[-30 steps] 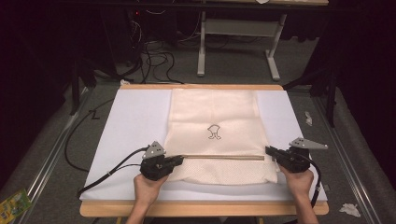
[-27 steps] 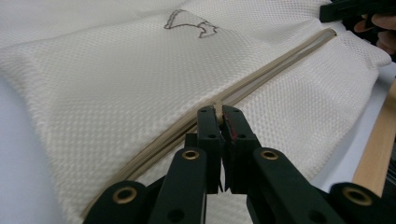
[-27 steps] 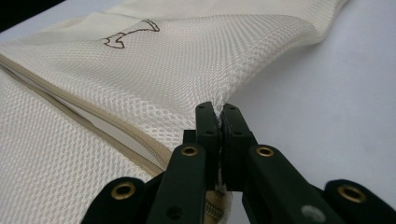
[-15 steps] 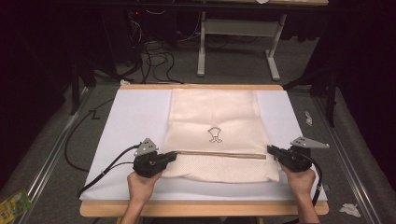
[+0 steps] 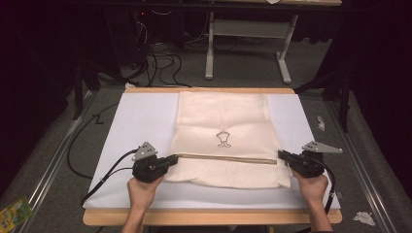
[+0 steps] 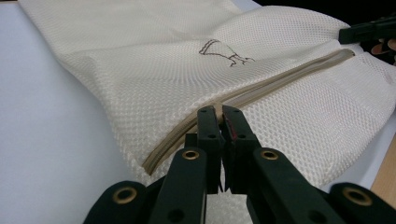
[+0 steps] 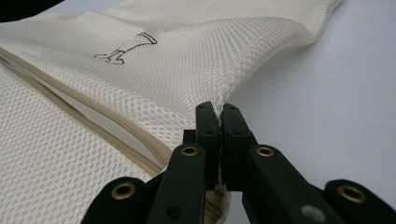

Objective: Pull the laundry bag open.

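A cream mesh bag (image 5: 223, 116) with a small dark logo lies flat on the white mat (image 5: 141, 126). A tan zipper (image 5: 223, 158) runs across its near part. At the zipper's left end my left gripper (image 5: 172, 159) is shut on the zipper; the left gripper view has the jaws (image 6: 220, 113) pinched together right on the zipper (image 6: 289, 77). Over at the bag's right edge, my right gripper (image 5: 281, 154) is shut on the mesh (image 7: 210, 51), with fabric clamped between its tips (image 7: 217, 109). Beside it the zipper (image 7: 93, 119) gapes slightly.
The mat covers a wooden table whose front edge (image 5: 209, 217) is near my hands. Cables (image 5: 160, 58) and a desk frame (image 5: 243, 29) stand on the floor beyond. Paper scraps (image 5: 362, 217) lie at the right, a green packet (image 5: 12, 213) at the bottom left.
My left gripper has slid a little to the left along the zipper line, so more of the zipper shows. The right gripper has held its place.
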{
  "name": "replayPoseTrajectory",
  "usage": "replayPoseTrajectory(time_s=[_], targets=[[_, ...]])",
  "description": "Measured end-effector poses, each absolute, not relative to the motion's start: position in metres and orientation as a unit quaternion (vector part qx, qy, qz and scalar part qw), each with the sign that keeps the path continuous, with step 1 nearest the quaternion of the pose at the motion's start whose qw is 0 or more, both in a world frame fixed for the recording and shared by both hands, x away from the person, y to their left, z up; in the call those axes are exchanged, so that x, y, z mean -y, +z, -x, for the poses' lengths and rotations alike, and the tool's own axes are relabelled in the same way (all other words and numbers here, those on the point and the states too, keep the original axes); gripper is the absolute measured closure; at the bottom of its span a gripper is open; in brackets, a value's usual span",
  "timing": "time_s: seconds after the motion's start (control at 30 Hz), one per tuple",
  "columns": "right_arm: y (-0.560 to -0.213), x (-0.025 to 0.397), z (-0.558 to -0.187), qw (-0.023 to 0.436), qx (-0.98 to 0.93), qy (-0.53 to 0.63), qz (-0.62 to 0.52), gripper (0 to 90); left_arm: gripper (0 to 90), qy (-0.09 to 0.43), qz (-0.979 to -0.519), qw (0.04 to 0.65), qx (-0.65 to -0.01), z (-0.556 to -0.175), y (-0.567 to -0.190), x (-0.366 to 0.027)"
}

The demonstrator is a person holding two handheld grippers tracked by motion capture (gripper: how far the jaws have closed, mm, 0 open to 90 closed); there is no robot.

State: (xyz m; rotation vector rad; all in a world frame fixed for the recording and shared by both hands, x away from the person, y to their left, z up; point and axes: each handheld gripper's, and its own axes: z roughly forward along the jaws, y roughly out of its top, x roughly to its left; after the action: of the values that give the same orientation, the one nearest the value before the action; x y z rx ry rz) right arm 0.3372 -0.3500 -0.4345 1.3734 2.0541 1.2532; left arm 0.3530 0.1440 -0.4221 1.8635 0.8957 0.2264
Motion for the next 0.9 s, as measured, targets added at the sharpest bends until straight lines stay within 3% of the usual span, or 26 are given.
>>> replayPoseTrajectory(time_s=[0.9], targets=[[-0.430, 0.354, -0.342, 0.190, -0.724, 0.446, -0.490, 88.6, 87.0, 0.104, -0.759, 0.513, -0.387, -0.358, -0.419, -0.156]])
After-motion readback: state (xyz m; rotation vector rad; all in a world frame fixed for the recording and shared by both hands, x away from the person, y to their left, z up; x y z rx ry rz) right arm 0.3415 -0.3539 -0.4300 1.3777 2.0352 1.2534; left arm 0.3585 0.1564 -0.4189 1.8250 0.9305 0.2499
